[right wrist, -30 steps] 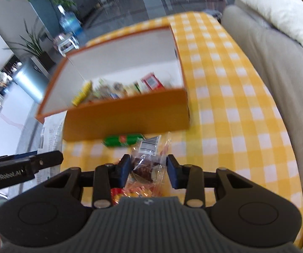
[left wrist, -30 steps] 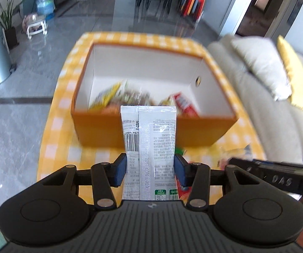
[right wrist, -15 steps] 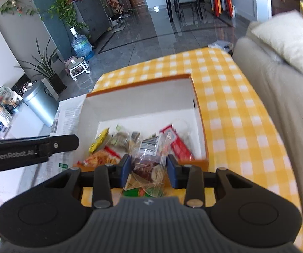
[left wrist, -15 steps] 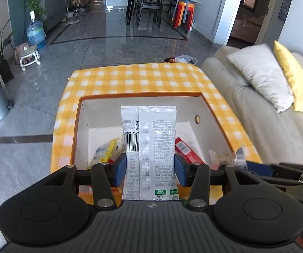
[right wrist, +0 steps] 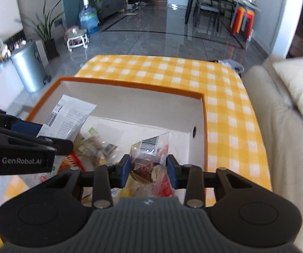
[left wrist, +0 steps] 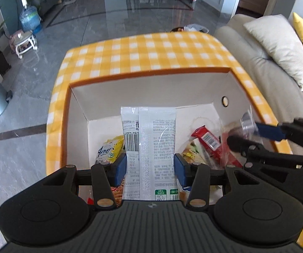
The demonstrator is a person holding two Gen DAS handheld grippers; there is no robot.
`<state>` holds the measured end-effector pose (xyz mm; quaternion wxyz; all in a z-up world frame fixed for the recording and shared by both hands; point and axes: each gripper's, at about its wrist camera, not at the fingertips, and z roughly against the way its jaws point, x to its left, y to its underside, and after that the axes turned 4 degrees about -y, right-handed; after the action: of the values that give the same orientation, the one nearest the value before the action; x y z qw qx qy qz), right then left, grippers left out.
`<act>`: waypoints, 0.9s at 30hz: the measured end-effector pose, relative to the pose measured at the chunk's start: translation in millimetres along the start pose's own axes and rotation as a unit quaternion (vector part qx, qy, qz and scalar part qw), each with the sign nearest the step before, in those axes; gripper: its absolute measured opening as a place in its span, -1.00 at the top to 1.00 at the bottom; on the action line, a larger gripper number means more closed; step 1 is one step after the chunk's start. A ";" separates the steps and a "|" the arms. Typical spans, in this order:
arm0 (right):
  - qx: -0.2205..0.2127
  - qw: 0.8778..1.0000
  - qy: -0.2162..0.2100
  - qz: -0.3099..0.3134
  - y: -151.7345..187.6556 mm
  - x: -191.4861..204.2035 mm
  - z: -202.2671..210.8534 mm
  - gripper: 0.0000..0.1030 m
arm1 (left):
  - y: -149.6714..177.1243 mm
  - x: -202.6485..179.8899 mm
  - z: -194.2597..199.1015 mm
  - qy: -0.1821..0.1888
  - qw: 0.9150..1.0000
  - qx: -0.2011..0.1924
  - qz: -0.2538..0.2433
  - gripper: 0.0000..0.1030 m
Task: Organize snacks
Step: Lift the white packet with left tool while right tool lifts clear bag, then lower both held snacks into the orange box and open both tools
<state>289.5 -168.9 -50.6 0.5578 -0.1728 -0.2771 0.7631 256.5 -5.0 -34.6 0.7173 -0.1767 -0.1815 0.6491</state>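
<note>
An orange box (left wrist: 151, 74) with white inner walls stands on the yellow checked tablecloth (left wrist: 143, 50) and holds several snack packs. My left gripper (left wrist: 150, 169) is shut on a white printed snack packet (left wrist: 151, 139), held upright above the box's inside. My right gripper (right wrist: 148, 171) is shut on a clear bag of mixed snacks (right wrist: 151, 158), also over the box (right wrist: 202, 126). Each gripper shows in the other's view: the right one (left wrist: 254, 135) at the right with its clear bag, the left one (right wrist: 46, 135) at the left with the white packet (right wrist: 67, 116).
A yellow pack (left wrist: 109, 151) and a red pack (left wrist: 208, 141) lie on the box floor. A beige sofa (left wrist: 278, 67) with cushions runs along the table's right side. A metal bin (right wrist: 28, 68), a water bottle (right wrist: 88, 16) and plants stand on the grey floor beyond.
Both grippers have moved forward from in front of the box's near wall to above its inside, still holding their packs. The near wall has dropped out of sight under them.
</note>
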 end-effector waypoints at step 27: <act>0.057 0.988 0.058 0.133 -7.1 11.1 -76.2 0.24 | -10.6 -5.2 -59.2 -0.041 0.998 0.038 -0.040 -0.10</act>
<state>334.9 -139.3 -105.6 0.4757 -0.2202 -0.1750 0.8334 294.2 -12.2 -81.2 0.7407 -0.1155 -0.1926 0.6331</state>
